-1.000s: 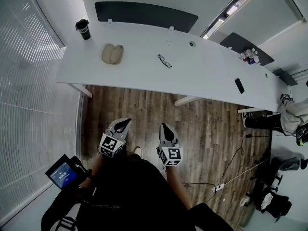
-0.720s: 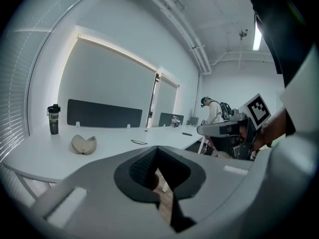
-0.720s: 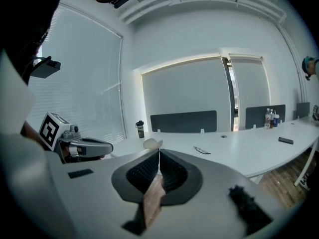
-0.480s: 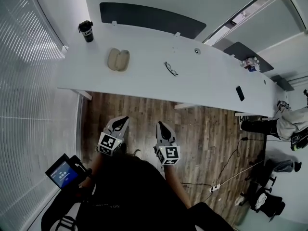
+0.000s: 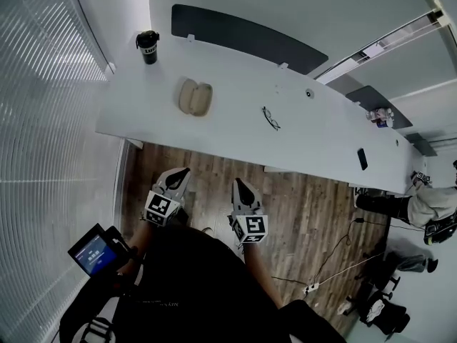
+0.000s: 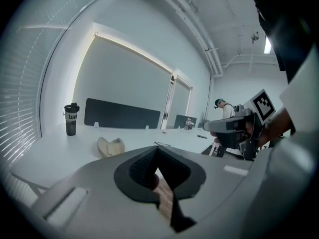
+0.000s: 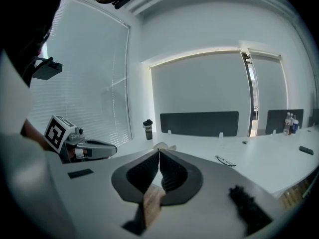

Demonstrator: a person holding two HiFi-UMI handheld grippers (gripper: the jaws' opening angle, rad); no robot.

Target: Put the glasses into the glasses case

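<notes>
An open beige glasses case (image 5: 195,96) lies on the long white table (image 5: 321,145), left of middle. A pair of dark-framed glasses (image 5: 270,118) lies to its right, unfolded. Both grippers hang over the wooden floor, short of the table's near edge. My left gripper (image 5: 180,174) is shut and empty, and my right gripper (image 5: 238,184) is the same beside it. The left gripper view has the case (image 6: 110,146) and glasses (image 6: 162,144) beyond the closed tips (image 6: 155,148). In the right gripper view the glasses (image 7: 226,161) lie right of the tips (image 7: 159,151), the case (image 7: 164,146) just behind them.
A black tumbler (image 5: 148,46) stands at the table's far left corner. A dark phone (image 5: 362,158) lies far right. Dark divider panels (image 5: 246,38) line the table's back edge. Window blinds (image 5: 43,120) run along the left. Another person (image 5: 428,206) sits at the far right.
The table, case and glasses have drawn nearer and shifted right in the head view as both grippers moved toward the table. Both grippers stayed shut.
</notes>
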